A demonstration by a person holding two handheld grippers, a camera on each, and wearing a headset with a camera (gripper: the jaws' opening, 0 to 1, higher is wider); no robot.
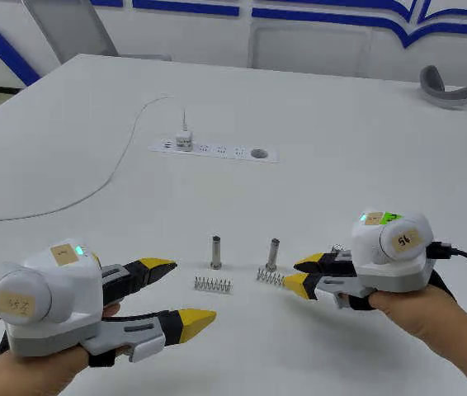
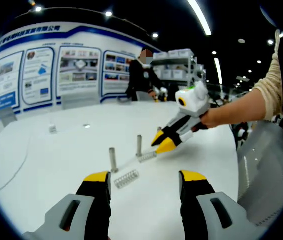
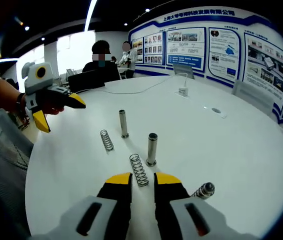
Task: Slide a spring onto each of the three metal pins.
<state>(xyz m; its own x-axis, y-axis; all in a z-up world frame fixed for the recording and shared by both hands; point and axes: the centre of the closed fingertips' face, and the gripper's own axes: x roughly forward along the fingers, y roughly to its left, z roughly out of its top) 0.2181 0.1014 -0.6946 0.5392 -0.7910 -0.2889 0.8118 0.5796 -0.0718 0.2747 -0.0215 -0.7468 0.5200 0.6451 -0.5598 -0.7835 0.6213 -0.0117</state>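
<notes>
Two metal pins still bare, is that what you have? (desk)

Yes. On my head view the left pin point(image 1: 215, 252) and the right pin point(image 1: 272, 254) stand upright on the white bench point(image 1: 316, 165), side by side and apart. (me)

And the springs? (desk)

The first spring point(image 1: 212, 285) lies flat at 6 o'clock of the left pin, near its base. The second spring point(image 1: 270, 277) lies at 7 o'clock of the right pin. One end is just beside the yellow tips of my right hand-held gripper point(image 1: 302, 275). (me)

The third pin? (desk)

In the right gripper view the third pin point(image 3: 203, 190) sits at 3 o'clock of the jaws with a coil around it. I cannot tell whether it stands or lies. (me)

Your jaws? (desk)

On the right hand-held gripper they stand a narrow gap apart with nothing between them. My left hand-held gripper point(image 1: 174, 293) is at 8 o'clock of the pins, jaws spread wide and empty. A power strip point(image 1: 214, 150) lies at 12 o'clock, well beyond the pins. (me)
</notes>
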